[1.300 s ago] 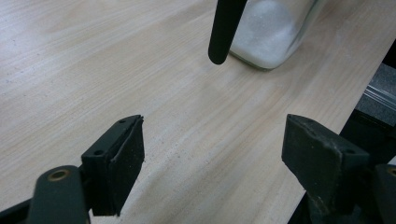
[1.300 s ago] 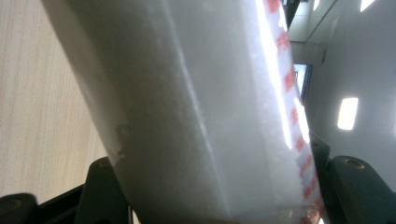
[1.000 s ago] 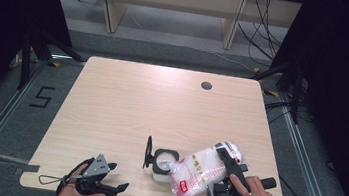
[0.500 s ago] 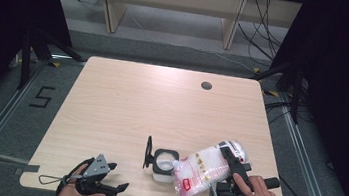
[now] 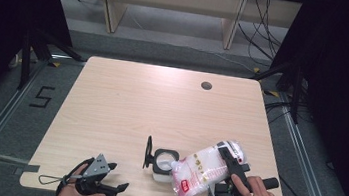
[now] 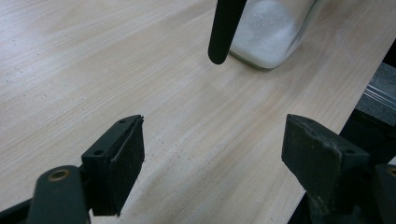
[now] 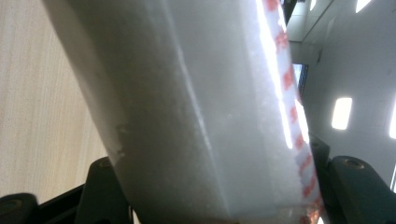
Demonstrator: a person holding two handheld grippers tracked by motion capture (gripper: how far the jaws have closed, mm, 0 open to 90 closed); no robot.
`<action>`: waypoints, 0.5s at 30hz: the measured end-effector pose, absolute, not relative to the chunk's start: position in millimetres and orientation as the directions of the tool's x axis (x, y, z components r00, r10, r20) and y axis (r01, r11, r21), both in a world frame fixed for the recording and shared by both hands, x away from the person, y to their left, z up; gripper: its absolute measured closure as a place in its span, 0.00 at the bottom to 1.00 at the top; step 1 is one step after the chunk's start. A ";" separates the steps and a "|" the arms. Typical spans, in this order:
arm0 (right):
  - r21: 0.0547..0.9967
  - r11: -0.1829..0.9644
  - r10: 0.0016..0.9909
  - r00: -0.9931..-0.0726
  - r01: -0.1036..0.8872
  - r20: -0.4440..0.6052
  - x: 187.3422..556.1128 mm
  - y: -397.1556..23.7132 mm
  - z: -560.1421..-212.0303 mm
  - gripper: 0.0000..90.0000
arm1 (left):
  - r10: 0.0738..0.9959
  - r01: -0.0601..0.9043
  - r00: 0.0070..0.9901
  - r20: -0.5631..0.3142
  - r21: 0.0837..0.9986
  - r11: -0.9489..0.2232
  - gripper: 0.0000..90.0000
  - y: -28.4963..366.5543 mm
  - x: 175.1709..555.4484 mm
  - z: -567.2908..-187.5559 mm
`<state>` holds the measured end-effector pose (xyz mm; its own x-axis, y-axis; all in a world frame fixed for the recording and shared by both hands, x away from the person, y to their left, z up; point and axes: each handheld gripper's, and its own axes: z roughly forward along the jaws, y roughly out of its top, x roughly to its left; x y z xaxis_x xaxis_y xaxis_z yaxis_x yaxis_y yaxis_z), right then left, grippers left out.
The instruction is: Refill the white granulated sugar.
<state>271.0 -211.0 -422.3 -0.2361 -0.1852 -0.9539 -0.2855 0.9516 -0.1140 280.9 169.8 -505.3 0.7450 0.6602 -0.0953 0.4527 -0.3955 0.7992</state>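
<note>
Right now the bag of white grains [image 5: 203,174] sits tilted at the table's [image 5: 162,101] near right, its low corner over the open jar [image 5: 164,161], clamped in the right gripper [image 5: 228,160]. Near left, the left gripper [image 5: 113,187] rests, jaws wide, holding nothing.

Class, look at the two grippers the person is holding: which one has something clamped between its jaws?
The right gripper: its jaws clamp the plastic bag of white granules, tilted over the open jar. The left gripper has open jaws with only bare table between them.
</note>
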 end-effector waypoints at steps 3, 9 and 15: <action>-0.126 0.951 -0.197 -0.242 -0.282 -0.950 271.3 -210.6 -423.7 0.46 | 0.661 0.452 0.745 -0.095 0.800 -0.395 0.23 169.8 280.8 -505.3; -0.086 0.961 -0.153 -0.248 -0.263 -0.957 269.1 -211.5 -425.1 0.46 | 0.657 0.449 0.749 -0.085 0.795 -0.408 0.23 170.6 281.2 -504.9; -0.097 0.961 -0.164 -0.253 -0.258 -0.954 269.1 -211.5 -425.7 0.46 | 0.672 0.468 0.734 -0.100 0.790 -0.395 0.23 170.3 280.5 -505.2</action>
<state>269.1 -211.5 -425.7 -0.2526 -0.1636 -0.9536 -0.2576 0.9614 -0.0967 280.5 170.3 -505.2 0.7343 0.6715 -0.0996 0.4683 -0.3948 0.7904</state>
